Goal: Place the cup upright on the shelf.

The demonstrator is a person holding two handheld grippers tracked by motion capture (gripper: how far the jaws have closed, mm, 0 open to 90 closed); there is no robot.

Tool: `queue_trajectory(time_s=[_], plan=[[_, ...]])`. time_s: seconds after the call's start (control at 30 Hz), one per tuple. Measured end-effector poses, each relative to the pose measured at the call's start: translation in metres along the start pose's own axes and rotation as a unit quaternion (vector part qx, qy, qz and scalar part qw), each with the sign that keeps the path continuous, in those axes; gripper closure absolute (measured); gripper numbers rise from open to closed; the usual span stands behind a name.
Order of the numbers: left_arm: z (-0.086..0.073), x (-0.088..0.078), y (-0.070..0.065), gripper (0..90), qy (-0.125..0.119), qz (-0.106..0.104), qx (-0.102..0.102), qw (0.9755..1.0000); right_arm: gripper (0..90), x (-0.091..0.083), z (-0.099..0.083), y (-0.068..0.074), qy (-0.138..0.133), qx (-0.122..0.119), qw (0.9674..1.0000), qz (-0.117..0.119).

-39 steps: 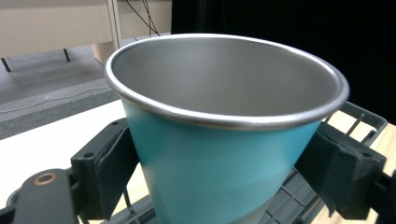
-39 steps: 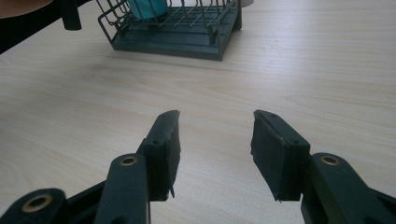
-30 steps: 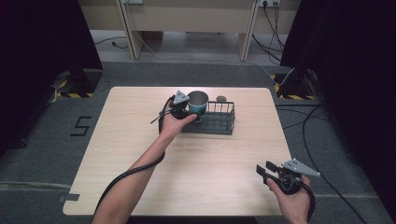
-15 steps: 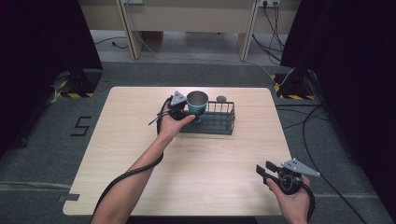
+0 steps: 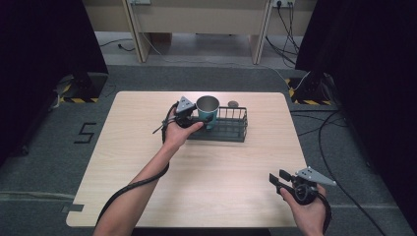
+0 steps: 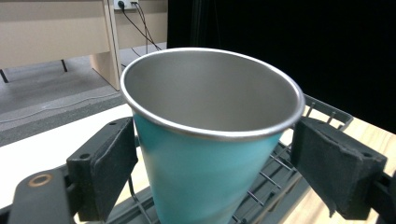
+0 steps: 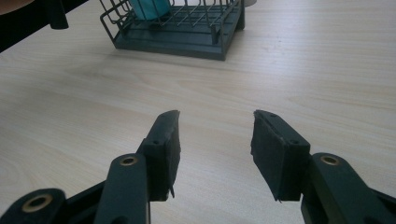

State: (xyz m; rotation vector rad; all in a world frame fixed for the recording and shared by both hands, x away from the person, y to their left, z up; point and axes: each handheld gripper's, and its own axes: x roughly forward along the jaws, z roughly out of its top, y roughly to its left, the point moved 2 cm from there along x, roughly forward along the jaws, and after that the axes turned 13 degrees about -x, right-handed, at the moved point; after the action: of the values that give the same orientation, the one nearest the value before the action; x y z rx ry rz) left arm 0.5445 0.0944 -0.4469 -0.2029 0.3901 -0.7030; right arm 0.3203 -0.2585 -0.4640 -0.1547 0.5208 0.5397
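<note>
We've got the left gripper [image 5: 194, 116] clamped on the teal cup [image 5: 207, 111], which sits upright at the left end of the wire rack [image 5: 231, 129] near the tabletop's [image 5: 147, 147] far edge. Our right gripper [image 5: 278, 181] hovers with jaws parted by the near right corner, bare wood ahead.

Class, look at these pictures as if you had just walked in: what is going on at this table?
A person works at a wooden table with a gripper in each hand. The left gripper has a teal metal cup between its jaws, upright, at the left end of a dark wire rack; whether the pads press the cup is hard to tell. The right gripper waits open near the table's front right corner, holding nothing.
</note>
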Motion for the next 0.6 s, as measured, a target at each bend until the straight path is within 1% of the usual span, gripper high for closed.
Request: queue_trajectory(time_s=[0.4,0.6], plan=[[-0.001,-0.011,-0.004,14.3,-0.006,-0.003,0.009,0.9999,52.2,0.002,0.0,0.0,0.001,-0.002,1.0,0.001],[-0.003,-0.016,-0.004,14.3,-0.007,-0.001,0.006,1.0,52.2,0.001,0.0,0.0,0.001,-0.002,1.0,0.001]])
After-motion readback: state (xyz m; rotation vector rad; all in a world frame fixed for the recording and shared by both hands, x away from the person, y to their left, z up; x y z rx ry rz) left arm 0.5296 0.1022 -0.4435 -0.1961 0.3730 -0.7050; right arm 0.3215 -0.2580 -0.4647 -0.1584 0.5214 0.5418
